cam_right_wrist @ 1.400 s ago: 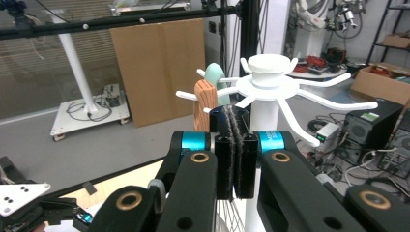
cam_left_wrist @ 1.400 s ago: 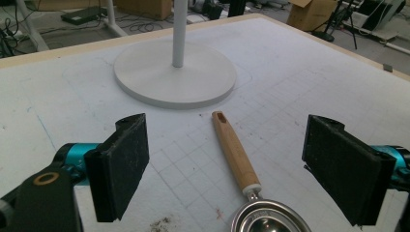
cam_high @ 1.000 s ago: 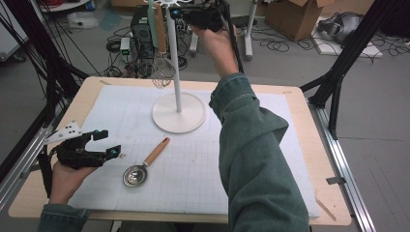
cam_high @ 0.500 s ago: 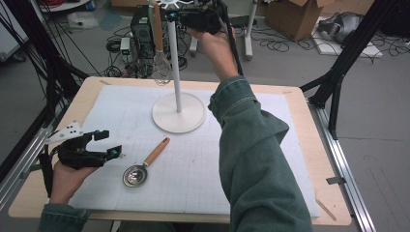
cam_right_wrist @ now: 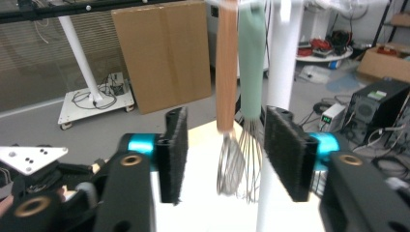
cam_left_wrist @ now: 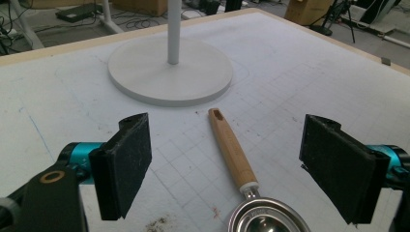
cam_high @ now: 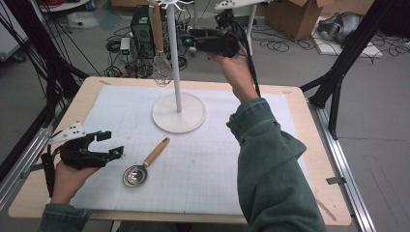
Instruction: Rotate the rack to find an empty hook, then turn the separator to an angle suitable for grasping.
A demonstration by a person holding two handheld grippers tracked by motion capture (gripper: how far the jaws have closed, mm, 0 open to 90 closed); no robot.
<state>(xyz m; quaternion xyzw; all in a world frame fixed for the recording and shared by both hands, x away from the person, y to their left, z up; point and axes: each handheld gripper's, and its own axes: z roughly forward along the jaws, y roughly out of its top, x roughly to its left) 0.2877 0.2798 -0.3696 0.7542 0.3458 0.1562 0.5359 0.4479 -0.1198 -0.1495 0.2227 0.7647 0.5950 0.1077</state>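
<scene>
Whisks hang on the white hanging stand (cam_high: 178, 104): the wooden-handled wire whisk (cam_right_wrist: 226, 96) dangles free as the right gripper (cam_right_wrist: 225, 157) has just been opening, jaws apart around it. At seven o'clock, the steel wooden-handled measuring scoop (cam_high: 145, 163) waits; left gripper (cam_high: 110, 145) gapes empty.
</scene>
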